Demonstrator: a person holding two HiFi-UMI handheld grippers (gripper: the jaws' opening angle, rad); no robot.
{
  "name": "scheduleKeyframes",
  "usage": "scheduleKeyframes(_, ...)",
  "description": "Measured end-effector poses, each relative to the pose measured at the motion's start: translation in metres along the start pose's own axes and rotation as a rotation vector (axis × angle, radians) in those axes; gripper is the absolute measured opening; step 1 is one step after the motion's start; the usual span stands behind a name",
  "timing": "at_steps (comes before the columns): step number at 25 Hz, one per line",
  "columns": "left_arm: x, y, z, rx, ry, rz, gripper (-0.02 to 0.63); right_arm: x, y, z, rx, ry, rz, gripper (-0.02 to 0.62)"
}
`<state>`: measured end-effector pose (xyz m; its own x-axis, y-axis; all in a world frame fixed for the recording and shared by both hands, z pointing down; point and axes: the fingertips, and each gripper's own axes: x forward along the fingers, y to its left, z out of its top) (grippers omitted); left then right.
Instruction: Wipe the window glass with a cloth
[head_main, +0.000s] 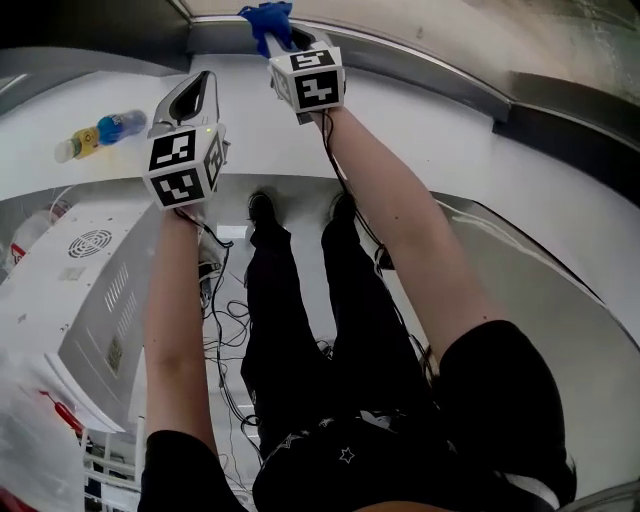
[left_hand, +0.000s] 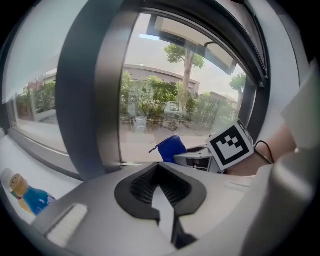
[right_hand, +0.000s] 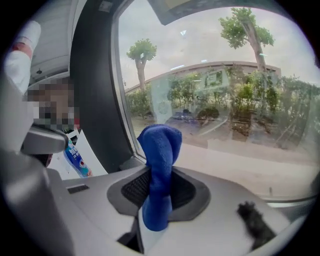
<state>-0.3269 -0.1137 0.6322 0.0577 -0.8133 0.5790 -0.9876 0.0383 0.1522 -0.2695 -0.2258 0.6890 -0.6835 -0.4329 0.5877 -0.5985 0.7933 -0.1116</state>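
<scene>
Daylight floods in through the window glass (right_hand: 225, 100), so everything's bright with soft shadows. The white sill (head_main: 450, 120) looks nearly blown out in the head view. Both gripper views are heavy fisheye, dark at the corners, with faint reflections on the glass.

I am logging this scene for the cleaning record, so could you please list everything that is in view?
cloth: one, blue, clamped in the right gripper, near the glass
window glass: one pane, clear, ahead of both grippers
window post: one, dark grey, left of the pane
sill: one, white, below the window
bottle: one, blue and yellow, on the sill at left
vented box: one, white, on the floor at left
cables: several, black, on the floor by the feet
left gripper: grey, jaws together, empty
right gripper: grey, shut on the cloth
person: bare forearms, black trousers, dark shoes
</scene>
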Motion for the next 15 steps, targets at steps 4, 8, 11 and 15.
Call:
scheduleKeyframes(4, 0.020, -0.048, 0.012, 0.037, 0.006, -0.052, 0.009, -0.041, -0.055, -0.021, 0.044, 0.010, -0.060, 0.089)
scheduleKeyframes(8, 0.039, -0.108, 0.023, 0.081, 0.015, -0.119, 0.009, -0.090, -0.117, -0.043, 0.100, 0.011, -0.144, 0.089)
scheduleKeyframes(11, 0.050, -0.155, 0.029, 0.121, 0.020, -0.160, 0.009, -0.127, -0.161, -0.057, 0.143, 0.003, -0.200, 0.089)
scheduleKeyframes(15, 0.063, -0.223, 0.031, 0.148, 0.032, -0.216, 0.009, -0.180, -0.218, -0.072, 0.194, -0.016, -0.254, 0.089)
